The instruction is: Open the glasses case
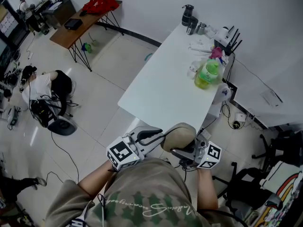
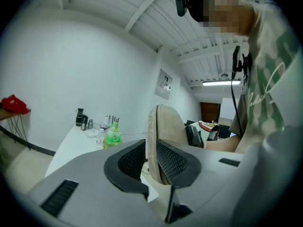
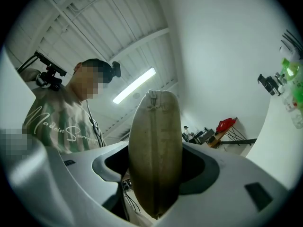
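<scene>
A beige zipped glasses case (image 1: 180,135) hangs in the air between my two grippers, just off the near edge of the white table (image 1: 161,84). My right gripper (image 1: 186,152) is shut on it; in the right gripper view the case (image 3: 156,122) stands on edge with its zip seam facing the camera and fills the jaws of the gripper (image 3: 156,156). My left gripper (image 1: 158,136) reaches in from the left. In the left gripper view the case's rim (image 2: 165,124) lies between the jaws (image 2: 150,146), with a gap at the left pad (image 2: 130,160), so this gripper is open.
At the table's far end stand a green bottle (image 1: 207,74), a black flask (image 1: 187,14), small cups and a router (image 1: 227,39). A wooden side table with a red bag (image 1: 101,4) is at the back left. A person (image 1: 45,86) crouches on the floor. Chairs (image 1: 246,183) crowd the right.
</scene>
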Tool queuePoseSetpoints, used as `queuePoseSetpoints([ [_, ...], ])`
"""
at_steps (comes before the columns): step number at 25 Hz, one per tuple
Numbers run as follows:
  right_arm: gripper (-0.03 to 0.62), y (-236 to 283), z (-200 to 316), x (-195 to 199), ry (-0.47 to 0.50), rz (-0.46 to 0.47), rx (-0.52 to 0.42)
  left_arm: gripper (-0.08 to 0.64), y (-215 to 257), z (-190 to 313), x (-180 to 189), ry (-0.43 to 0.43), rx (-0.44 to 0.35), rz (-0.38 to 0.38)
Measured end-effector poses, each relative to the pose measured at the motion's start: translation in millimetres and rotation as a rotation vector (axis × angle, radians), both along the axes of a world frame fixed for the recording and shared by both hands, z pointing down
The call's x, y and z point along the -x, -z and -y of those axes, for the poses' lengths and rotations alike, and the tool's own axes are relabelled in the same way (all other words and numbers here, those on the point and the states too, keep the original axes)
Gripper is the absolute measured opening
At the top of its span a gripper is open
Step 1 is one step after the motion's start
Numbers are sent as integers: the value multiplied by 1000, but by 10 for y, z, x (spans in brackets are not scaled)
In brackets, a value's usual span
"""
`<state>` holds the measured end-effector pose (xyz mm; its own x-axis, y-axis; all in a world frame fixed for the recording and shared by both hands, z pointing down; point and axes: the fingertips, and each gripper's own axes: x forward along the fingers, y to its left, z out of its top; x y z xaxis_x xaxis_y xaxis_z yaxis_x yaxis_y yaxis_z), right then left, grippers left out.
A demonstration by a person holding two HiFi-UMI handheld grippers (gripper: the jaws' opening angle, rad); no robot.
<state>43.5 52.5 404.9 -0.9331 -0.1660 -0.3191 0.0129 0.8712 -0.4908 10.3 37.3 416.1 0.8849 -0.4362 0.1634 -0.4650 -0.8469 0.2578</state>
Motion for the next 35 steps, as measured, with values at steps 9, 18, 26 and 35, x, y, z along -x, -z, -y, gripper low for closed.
queuePoseSetpoints([
  [9, 301, 55, 38, -56, -51, 14, 1, 25, 1, -37, -4, -13, -20, -23],
  [18, 301, 209, 316, -257, -238, -37, 1, 26, -66, -47, 68, 20, -68, 74],
  [26, 299, 117, 284, -254, -214, -33, 27, 31, -135, -17, 36, 10, -209, 246],
  [35, 301, 150, 328, -266, -217, 4, 24, 34, -13, 6, 49, 48, -195, 106],
])
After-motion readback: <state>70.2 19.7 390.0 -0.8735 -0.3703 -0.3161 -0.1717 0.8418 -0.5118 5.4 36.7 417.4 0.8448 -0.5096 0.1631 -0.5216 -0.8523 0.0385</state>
